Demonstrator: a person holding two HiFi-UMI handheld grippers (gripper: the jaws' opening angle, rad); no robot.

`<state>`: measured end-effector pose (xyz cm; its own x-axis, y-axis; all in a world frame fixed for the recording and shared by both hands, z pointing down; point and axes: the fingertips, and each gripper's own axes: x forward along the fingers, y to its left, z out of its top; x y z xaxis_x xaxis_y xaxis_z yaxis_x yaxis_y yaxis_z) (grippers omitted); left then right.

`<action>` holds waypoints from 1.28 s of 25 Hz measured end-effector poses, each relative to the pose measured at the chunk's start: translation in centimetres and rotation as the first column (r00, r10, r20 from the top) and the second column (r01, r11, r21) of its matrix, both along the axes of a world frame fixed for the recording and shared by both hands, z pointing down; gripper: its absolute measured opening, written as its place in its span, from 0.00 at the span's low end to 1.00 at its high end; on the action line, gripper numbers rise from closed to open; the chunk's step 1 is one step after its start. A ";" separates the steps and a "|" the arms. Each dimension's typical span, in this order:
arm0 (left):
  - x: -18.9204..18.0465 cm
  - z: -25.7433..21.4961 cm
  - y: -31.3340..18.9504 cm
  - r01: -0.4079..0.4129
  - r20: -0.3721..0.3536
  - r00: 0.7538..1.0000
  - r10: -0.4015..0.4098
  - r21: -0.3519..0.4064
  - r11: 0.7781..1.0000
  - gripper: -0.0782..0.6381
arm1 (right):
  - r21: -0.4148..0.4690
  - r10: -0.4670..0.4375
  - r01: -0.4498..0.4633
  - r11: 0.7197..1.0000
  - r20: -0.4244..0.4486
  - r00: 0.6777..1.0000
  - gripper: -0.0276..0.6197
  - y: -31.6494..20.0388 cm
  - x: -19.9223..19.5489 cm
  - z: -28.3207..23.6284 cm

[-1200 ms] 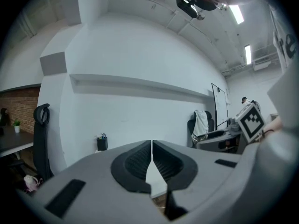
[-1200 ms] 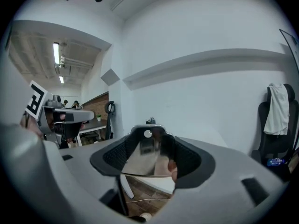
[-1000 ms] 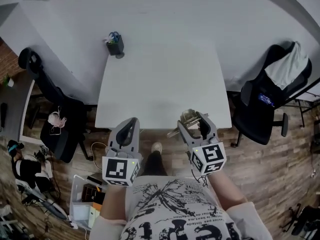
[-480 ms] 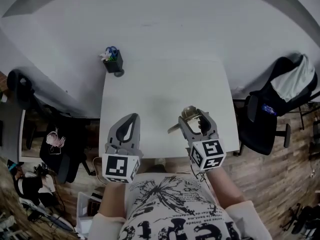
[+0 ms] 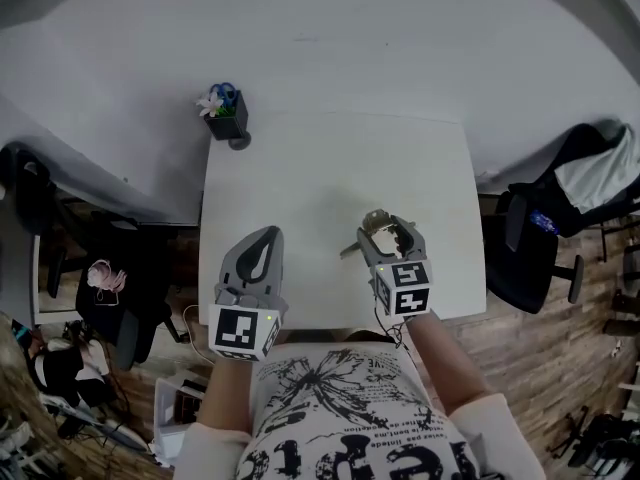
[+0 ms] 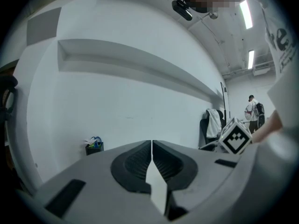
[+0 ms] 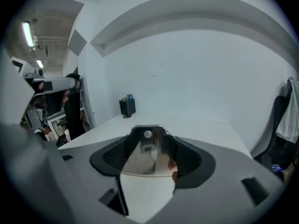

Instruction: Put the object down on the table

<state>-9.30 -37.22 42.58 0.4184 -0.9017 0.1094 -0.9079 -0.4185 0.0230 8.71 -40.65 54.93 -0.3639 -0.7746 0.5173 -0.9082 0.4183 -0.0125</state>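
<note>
Both grippers are held out low in front of the person, side by side, pointing away over the near edge of the white table (image 5: pixel 330 168). The left gripper (image 5: pixel 262 240) is closed tight, and nothing is held in it. The right gripper (image 5: pixel 388 230) is clamped on a shiny metal thing (image 7: pixel 145 157), which is held over the front right part of the table. Two grippers, one table, one metal thing and one black pen pot (image 5: pixel 228 118) at the far left corner can be counted. A second ago the grippers were held short of the table's edge. Now they are over it.
</note>
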 end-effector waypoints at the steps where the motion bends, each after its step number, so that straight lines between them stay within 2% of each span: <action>1: -0.2 0.9 -0.4 0.006 0.006 1.000 -0.006 -0.011 1.000 0.13 | -0.025 0.001 -0.001 1.000 -0.009 1.000 0.48 -0.4 0.0 1.1; 4: -0.8 3.2 -1.4 0.021 0.021 1.000 -0.020 -0.046 0.999 0.13 | -0.124 0.006 -0.009 0.992 -0.029 1.000 0.48 -1.5 -0.2 4.3; 8: -1.1 4.6 -2.3 0.016 0.013 1.000 -0.015 -0.077 0.997 0.13 | -0.277 -0.011 -0.008 0.961 -0.070 0.998 0.48 -2.4 -0.8 8.3; 12: -1.4 5.8 -3.0 0.019 0.014 1.000 -0.018 -0.086 0.996 0.13 | -0.354 -0.028 -0.017 0.935 -0.122 0.992 0.48 -3.2 -0.7 11.8; 17: -2.0 7.3 -3.7 0.043 0.017 0.999 -0.041 -0.108 0.993 0.13 | -0.408 -0.018 -0.039 0.912 -0.134 0.991 0.48 -4.0 -0.6 14.3; 28: -2.7 9.7 -4.5 0.047 0.005 0.999 -0.047 -0.172 0.984 0.13 | -0.472 -0.033 -0.056 0.880 -0.179 0.983 0.49 -5.0 -1.2 15.8; 32: -2.2 9.7 -4.5 0.033 -0.006 0.999 -0.035 -0.197 0.980 0.13 | -0.487 -0.017 -0.041 0.873 -0.114 0.993 0.54 -5.2 -1.4 15.6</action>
<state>-11.50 -41.71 52.26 0.3893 -0.8768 0.2823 -0.9211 -0.3733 0.1107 7.31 -45.84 70.50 -0.2744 -0.4173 0.8664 -0.9205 0.3745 -0.1111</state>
